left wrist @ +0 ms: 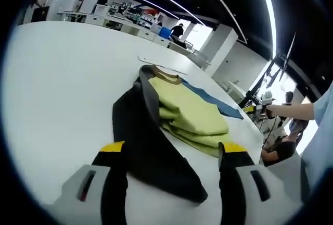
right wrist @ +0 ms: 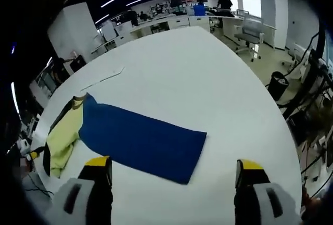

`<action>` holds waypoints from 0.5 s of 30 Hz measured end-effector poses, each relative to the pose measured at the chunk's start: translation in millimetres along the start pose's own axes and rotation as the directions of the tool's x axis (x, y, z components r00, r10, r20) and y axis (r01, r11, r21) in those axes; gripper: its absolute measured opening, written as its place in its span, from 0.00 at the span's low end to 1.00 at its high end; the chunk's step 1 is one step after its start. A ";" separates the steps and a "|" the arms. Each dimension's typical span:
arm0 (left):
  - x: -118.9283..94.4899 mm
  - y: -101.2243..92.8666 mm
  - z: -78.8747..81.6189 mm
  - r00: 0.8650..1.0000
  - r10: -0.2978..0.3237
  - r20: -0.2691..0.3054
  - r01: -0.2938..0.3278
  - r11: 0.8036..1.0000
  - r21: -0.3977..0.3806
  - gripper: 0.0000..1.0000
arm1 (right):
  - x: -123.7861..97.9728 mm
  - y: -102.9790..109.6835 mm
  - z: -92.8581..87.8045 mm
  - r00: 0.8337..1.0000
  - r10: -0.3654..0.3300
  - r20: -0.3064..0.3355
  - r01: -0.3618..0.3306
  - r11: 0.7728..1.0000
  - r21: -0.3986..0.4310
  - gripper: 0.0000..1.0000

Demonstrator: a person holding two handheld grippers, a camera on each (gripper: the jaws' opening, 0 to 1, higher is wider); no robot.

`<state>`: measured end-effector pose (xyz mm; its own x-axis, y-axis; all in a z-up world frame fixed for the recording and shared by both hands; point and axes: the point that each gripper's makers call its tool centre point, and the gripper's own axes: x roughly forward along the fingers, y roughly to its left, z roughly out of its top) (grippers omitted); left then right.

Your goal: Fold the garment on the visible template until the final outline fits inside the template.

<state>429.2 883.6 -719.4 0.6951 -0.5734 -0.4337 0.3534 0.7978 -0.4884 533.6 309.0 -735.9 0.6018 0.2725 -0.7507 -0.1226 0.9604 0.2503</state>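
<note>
Yellow-tipped jaws of our left gripper [left wrist: 174,154] stand spread and empty over the dark flap of the garment [left wrist: 171,115], which lies bunched, yellow-green folds uppermost, on the white table [left wrist: 62,79]. Our right gripper [right wrist: 174,170] is likewise spread above the blue template [right wrist: 140,141]. We judge it best to pinch the flap's edge low and fold it inward, onto the blue.

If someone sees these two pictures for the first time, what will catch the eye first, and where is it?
In the left gripper view, a yellow-green and black garment lies bunched on the white table, its black flap reaching down between the open jaws. In the right gripper view, a dark blue rectangle, probably the template, lies flat ahead of the open jaws, with the garment heaped at its left end.
</note>
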 end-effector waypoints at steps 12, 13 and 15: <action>-5.1 -6.4 0.9 1.000 -0.003 -0.002 0.003 1.000 0.011 0.67 | -5.5 44.6 25.5 0.993 0.089 0.077 -0.085 0.995 -0.059 1.00; -5.9 -6.9 -0.3 1.000 -0.001 -0.005 0.001 1.000 0.016 0.66 | -7.0 50.1 26.8 0.992 0.100 0.081 -0.095 0.993 -0.065 1.00; -8.4 -8.7 -3.2 1.000 0.002 -0.010 -0.002 1.000 0.029 0.63 | -8.8 57.1 29.2 0.989 0.118 0.092 -0.112 0.991 -0.068 0.99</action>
<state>418.3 880.9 -713.9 0.6892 -0.5735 -0.4428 0.3703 0.8041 -0.4650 544.3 359.7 -697.1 0.6534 0.3770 -0.6565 -0.2422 0.9257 0.2905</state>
